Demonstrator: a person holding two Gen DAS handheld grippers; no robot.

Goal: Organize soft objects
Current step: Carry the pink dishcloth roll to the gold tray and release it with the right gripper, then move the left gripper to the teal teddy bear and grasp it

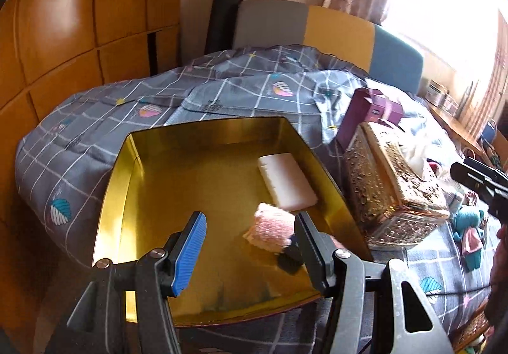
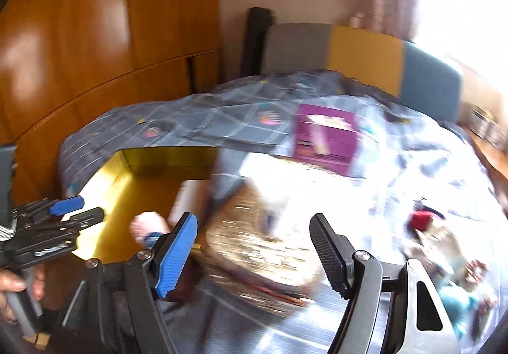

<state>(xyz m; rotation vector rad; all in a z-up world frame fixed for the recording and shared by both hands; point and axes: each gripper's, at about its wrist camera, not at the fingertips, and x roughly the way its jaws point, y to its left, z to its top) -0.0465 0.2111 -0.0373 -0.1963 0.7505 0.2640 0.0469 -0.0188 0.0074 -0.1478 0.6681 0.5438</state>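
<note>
- The left hand-held gripper hangs over the gold tin, fingers apart and gripping nothing.
- Just ahead of its right finger a pink soft object lies in the tin, beside a white block.
- The right hand-held gripper is spread wide above what seems, through blur, an ornate gold box on the bed.

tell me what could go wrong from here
1. The left gripper is open over the gold tin, and the pink puff lies close to its right finger. A careless withdrawal could drag it back out.
2. The right gripper is open and blurred by fast motion above the ornate tissue box. It might clip the box on its way to the teal toy.
</note>
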